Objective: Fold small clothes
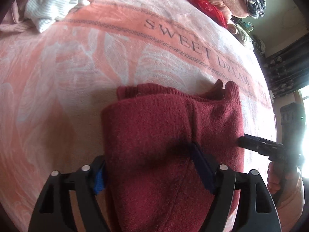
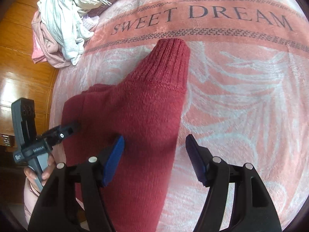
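Note:
A dark red knitted garment (image 1: 170, 135) lies partly folded on the pink blanket (image 1: 67, 77); in the right wrist view it (image 2: 139, 112) ends in a ribbed cuff at the far end. My left gripper (image 1: 148, 166) is open, its fingers spread either side of a raised fold of the garment; the cloth hides most of the left finger. From the right wrist view it (image 2: 74, 126) touches the garment's left edge. My right gripper (image 2: 154, 154) is open, its left finger over the garment's right edge and its right finger over the blanket. From the left wrist view it (image 1: 241, 141) touches the garment's right edge.
A pile of white and pink clothes (image 2: 63, 25) sits at the blanket's far left corner, also in the left wrist view (image 1: 44, 5). Red and checked fabrics (image 1: 231, 2) lie along the far edge. A wooden floor (image 2: 23, 73) lies left of the bed.

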A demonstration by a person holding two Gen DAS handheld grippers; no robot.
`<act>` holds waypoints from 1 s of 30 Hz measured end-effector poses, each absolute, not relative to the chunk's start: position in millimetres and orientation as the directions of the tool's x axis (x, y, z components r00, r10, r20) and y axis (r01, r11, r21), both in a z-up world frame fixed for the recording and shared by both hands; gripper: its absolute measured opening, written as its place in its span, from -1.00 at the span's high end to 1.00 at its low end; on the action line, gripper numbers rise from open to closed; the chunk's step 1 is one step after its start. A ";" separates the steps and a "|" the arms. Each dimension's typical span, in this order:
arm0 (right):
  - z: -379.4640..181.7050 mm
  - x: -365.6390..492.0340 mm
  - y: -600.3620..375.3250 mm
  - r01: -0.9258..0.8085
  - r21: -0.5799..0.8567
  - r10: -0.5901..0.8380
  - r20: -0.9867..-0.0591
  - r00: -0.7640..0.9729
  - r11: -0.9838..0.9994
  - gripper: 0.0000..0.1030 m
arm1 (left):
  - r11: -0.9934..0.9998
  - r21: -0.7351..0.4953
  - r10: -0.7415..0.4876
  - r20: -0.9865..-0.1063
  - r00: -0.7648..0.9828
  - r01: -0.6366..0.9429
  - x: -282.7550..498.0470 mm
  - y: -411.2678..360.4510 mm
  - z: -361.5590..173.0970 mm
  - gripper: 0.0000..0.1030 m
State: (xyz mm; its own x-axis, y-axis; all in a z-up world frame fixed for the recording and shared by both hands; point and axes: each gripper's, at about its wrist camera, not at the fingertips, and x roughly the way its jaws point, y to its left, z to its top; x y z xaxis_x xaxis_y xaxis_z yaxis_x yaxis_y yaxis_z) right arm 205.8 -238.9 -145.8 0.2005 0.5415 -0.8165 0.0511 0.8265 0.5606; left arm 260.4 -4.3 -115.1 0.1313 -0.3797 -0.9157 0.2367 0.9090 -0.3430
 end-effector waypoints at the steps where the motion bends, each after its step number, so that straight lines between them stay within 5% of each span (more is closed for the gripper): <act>1: -148.4 210.5 -235.9 0.060 0.578 0.558 -0.806 0.199 0.814 -0.18 | 0.910 -0.336 -0.375 -0.917 0.138 0.243 260.5 -5.1 -116.2 -0.42; 2: -150.4 214.2 -235.2 0.062 0.601 0.581 -0.791 0.195 0.797 0.01 | 0.914 -0.323 -0.364 -0.920 0.146 0.244 260.6 -5.4 -117.4 -0.14; 6: -145.8 214.0 -236.2 0.031 0.604 0.585 -0.784 0.208 0.797 0.42 | 0.907 -0.361 -0.393 -0.911 0.127 0.217 267.7 5.8 -116.8 0.39; 12: -151.2 211.6 -225.0 0.001 0.511 0.498 -0.839 0.220 0.860 0.54 | 0.892 -0.410 -0.436 -0.891 0.124 0.188 272.5 19.4 -130.0 0.44; 15: -148.7 208.7 -226.0 0.004 0.491 0.478 -0.850 0.221 0.871 0.39 | 0.903 -0.362 -0.400 -0.905 0.146 0.231 267.2 10.8 -125.0 0.27; 16: -145.0 206.8 -228.0 0.007 0.476 0.462 -0.857 0.229 0.879 0.16 | 0.903 -0.354 -0.396 -0.905 0.153 0.244 264.4 9.4 -121.4 0.14; 19: -131.5 197.7 -232.6 0.008 0.458 0.443 -0.863 0.241 0.889 0.07 | 0.916 -0.274 -0.332 -0.927 0.174 0.293 254.3 4.8 -107.0 -0.62; 23: -119.1 170.2 -227.8 -0.024 0.458 0.451 -0.863 0.228 0.889 -0.19 | 0.866 -0.343 -0.406 -0.907 0.112 0.363 229.6 8.8 -96.5 -0.77; 30: -132.9 122.4 -219.0 -0.077 0.465 0.471 -0.867 0.165 0.882 -0.29 | 0.854 -0.426 -0.455 -0.890 0.031 0.300 192.2 28.1 -123.3 -0.80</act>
State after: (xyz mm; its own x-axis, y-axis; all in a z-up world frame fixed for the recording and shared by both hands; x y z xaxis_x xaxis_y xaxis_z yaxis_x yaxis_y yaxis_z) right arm 122.4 -219.0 -132.9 0.1646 0.4713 -0.8665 -0.0768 0.8819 0.4651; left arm 192.2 28.1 -123.3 0.0307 -0.4549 -0.8900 0.2996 0.8537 -0.4260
